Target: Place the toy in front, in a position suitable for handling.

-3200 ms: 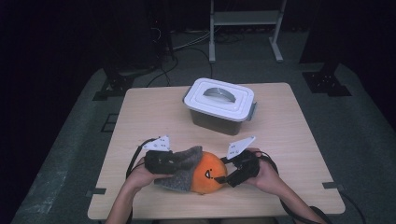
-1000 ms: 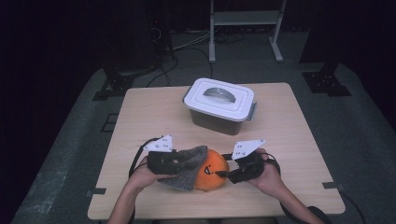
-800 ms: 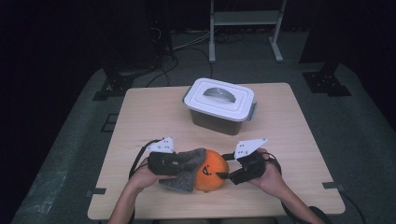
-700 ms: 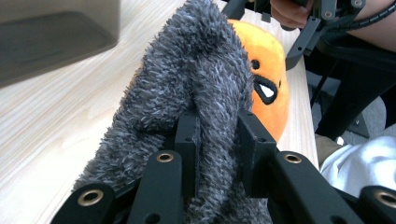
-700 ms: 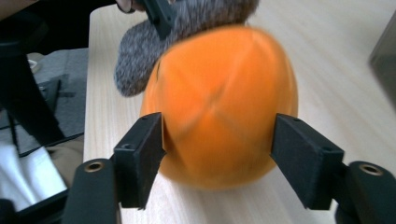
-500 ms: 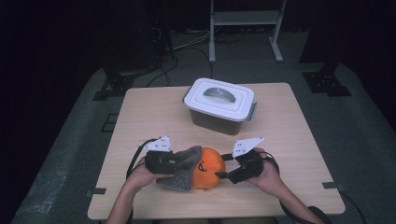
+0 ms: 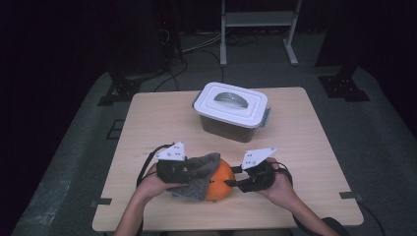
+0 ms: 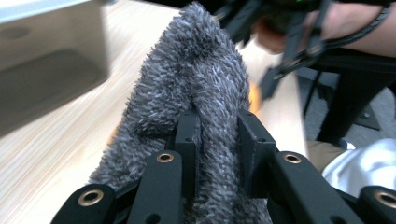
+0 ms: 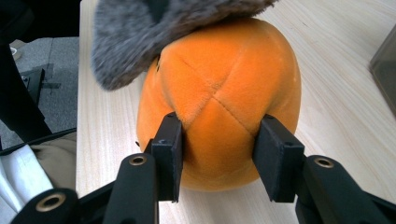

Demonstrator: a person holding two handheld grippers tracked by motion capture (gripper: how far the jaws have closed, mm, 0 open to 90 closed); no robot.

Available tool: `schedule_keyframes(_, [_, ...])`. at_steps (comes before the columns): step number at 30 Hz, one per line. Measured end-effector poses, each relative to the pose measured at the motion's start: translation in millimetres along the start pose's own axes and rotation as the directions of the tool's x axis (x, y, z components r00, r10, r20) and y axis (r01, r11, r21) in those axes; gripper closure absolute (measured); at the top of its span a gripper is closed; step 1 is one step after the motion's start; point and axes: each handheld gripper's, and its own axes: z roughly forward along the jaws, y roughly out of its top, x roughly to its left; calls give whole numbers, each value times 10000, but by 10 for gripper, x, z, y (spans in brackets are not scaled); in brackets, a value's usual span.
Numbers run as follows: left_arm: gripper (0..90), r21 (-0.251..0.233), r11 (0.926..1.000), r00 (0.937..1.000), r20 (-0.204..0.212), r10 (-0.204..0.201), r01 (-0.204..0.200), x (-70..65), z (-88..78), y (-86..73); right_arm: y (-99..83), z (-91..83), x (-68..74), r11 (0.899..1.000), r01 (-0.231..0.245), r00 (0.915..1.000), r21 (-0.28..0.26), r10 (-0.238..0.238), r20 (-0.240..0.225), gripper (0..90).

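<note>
There are two tongs: the left tongs [image 7: 193, 169] and the right tongs [image 7: 235, 180], each one held in one hand, so two hands are counted. Between the two tongs there is one orange plush ball [image 7: 220, 179] and one grey fluffy cloth [image 7: 199, 172], which lies over the ball on the side of the left tongs. Beyond the tongs, farther on the one worktop [image 7: 305, 142], stands one lidded plastic box [image 7: 231, 110], and behind the worktop one metal rack [image 7: 258, 22] stands on the floor.

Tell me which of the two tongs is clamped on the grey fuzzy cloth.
The left tongs: they pinch a fold of the grey cloth. The right tongs instead press on the orange plush ball.
</note>
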Motion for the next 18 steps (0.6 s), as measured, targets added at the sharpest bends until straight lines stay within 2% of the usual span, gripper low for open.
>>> schedule_keyframes(1, [724, 0, 10000, 10000, 0, 0, 0, 0, 0, 0, 1, 3, 3, 10000, 50, 10000, -20, -50, -20, 543])
schedule_keyframes(2, [724, -48, 9994, 9994, -57, -355, 355, 57, -25, -83, 1, 9, 5, 10000, 23, 10000, -59, -24, -72, 539])
schedule_keyframes(4, [724, -83, 9993, 9993, 19, -374, 374, 64, -24, -92, 5, 26, 13, 9999, -60, 9999, -127, 59, -120, 535])
schedule_keyframes(8, [724, -128, 9999, 9997, 220, 41, -38, -32, 14, 21, 8, 28, 39, 10000, 80, 10000, -37, -80, -24, 536])
schedule_keyframes(9, [724, -97, 9996, 9994, 247, 262, -260, -69, 25, 59, 8, 28, 40, 10000, 91, 10000, -22, -91, -31, 535])
schedule_keyframes(13, [724, -253, 9956, 9927, 787, 919, -902, -218, 88, 196, 5, 38, 21, 9994, -314, 9994, -167, 312, -158, 526])
schedule_keyframes(15, [723, -258, 9939, 9884, 1052, 1091, -1069, -273, 121, 231, 11, 42, 25, 9994, -316, 9994, -174, 314, -123, 525])
schedule_keyframes(16, [723, -126, 9928, 9873, 1043, 1201, -1195, -294, 143, 242, 11, 41, 24, 9995, -269, 9996, -156, 267, -115, 525])
schedule_keyframes(18, [722, -10, 9929, 9881, 980, 1181, -1186, -294, 158, 237, 2, 38, 19, 9998, -163, 9998, -88, 162, -78, 526])
